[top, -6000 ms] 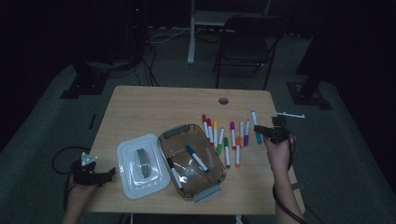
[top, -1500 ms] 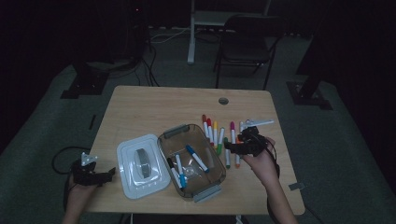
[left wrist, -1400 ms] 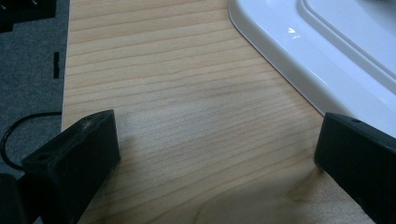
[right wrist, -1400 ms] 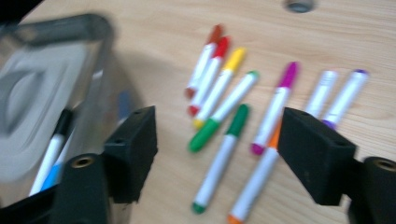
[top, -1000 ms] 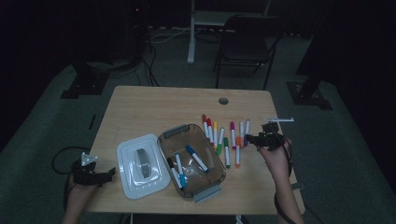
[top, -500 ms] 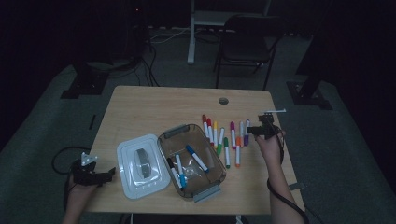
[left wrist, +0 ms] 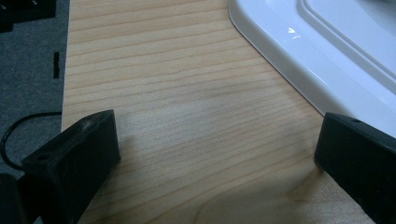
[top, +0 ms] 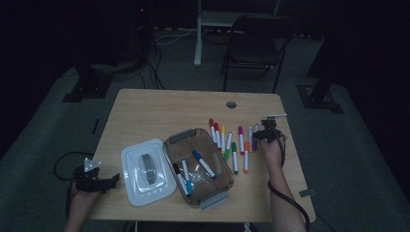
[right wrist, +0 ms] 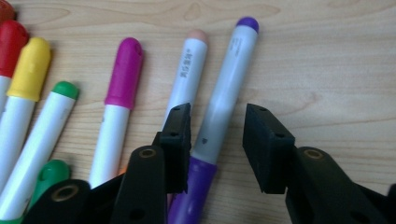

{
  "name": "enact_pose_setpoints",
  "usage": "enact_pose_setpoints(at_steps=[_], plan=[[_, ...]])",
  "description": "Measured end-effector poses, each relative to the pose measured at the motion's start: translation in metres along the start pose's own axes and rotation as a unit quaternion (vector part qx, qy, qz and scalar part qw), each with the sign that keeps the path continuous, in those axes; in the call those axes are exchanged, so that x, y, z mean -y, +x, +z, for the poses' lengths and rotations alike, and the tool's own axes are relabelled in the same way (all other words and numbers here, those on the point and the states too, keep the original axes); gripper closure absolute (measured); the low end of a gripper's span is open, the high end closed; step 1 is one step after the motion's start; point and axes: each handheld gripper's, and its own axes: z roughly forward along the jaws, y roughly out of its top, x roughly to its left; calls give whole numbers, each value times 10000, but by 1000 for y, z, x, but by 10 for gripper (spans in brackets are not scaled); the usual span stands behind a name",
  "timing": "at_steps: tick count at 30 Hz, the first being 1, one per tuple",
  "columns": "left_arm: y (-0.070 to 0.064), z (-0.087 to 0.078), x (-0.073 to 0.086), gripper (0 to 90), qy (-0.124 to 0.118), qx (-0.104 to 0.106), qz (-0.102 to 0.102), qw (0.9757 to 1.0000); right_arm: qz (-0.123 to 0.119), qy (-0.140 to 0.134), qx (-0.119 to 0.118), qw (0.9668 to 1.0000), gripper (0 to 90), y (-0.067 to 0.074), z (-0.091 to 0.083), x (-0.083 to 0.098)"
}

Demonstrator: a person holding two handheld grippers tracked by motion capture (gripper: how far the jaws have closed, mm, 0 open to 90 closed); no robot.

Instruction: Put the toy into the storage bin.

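A row of several coloured markers [top: 232,142] lies on the wooden table [top: 159,111], right of a clear box [top: 170,144] that holds three markers [top: 203,163]. My right gripper [top: 263,134] is low over the right end of the row. In the right gripper view its jaws [right wrist: 217,114] straddle the purple marker [right wrist: 224,93]. They have just been closing; the left jaw is at the barrel and a gap shows on the right, so it is open. My left gripper [top: 109,181] rests at the table's near left corner, open [left wrist: 217,135] and holding nothing.
The white lid [top: 147,171] lies flat left of the box, its corner [left wrist: 327,56] just ahead of my left gripper. A pink-tipped marker [right wrist: 184,70] and a magenta marker [right wrist: 119,93] lie close beside the purple one. The table's left edge [left wrist: 65,93] is near.
My right hand has moved away from the box to the right end of the marker row and come down onto it. The box holds more markers than six seconds ago. The left hand stayed still.
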Motion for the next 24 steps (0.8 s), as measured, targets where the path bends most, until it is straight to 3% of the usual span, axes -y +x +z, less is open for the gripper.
enact_pose_setpoints(at_steps=[12,17,21,24], plan=[[0,0,0,5,-1,0,0,10000,58,57,139,9999,673,-13,1,3],[0,0,0,5,-1,0,-1,10000,107,60,208,9997,754,-18,0,3],[0,0,0,5,-1,0,-2,10000,72,78,311,9995,767,-17,-1,4],[0,0,0,5,-1,0,-1,10000,186,34,315,9993,769,-20,-3,5]])
